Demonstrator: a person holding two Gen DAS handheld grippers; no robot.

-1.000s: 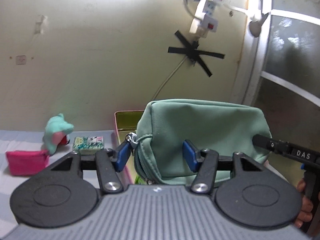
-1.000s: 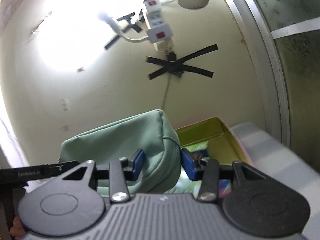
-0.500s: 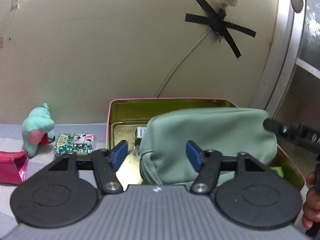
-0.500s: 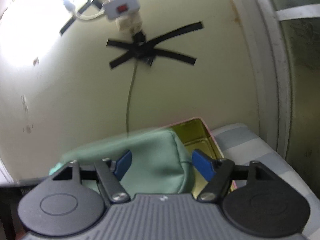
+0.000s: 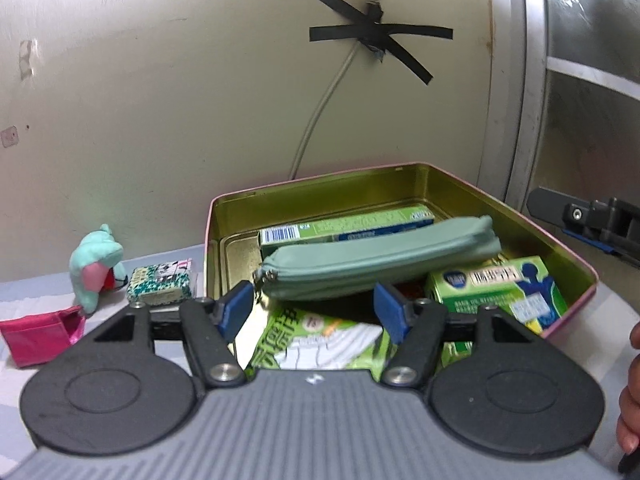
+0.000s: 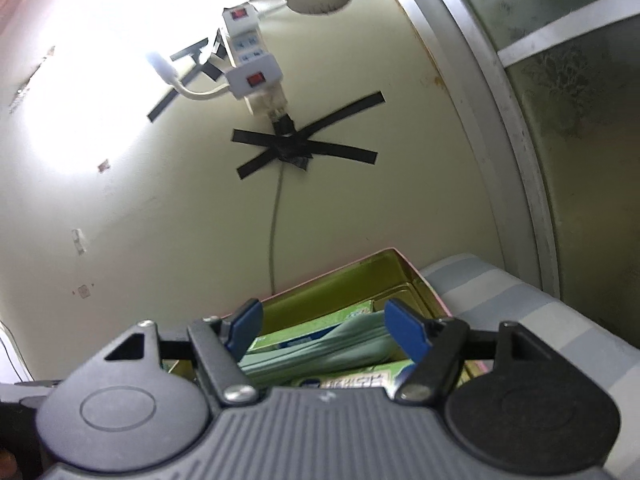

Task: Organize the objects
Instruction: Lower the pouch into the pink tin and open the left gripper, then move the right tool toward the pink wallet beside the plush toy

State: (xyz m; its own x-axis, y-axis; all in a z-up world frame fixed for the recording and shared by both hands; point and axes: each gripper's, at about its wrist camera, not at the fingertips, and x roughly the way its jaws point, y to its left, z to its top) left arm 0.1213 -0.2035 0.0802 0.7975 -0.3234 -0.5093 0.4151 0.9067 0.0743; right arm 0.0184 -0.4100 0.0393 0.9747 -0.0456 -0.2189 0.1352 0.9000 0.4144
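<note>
Cream wall (image 5: 160,80) – black tape cross (image 5: 376,40), power strip (image 6: 252,68); frosted window (image 5: 592,60) right.

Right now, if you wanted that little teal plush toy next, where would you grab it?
Probably around the middle of the teal plush toy, coming from the front with the left hand-held gripper, which is open. The toy stands upright on the table beside the patterned box, and its soft, narrow body should squeeze between the fingers.
</note>
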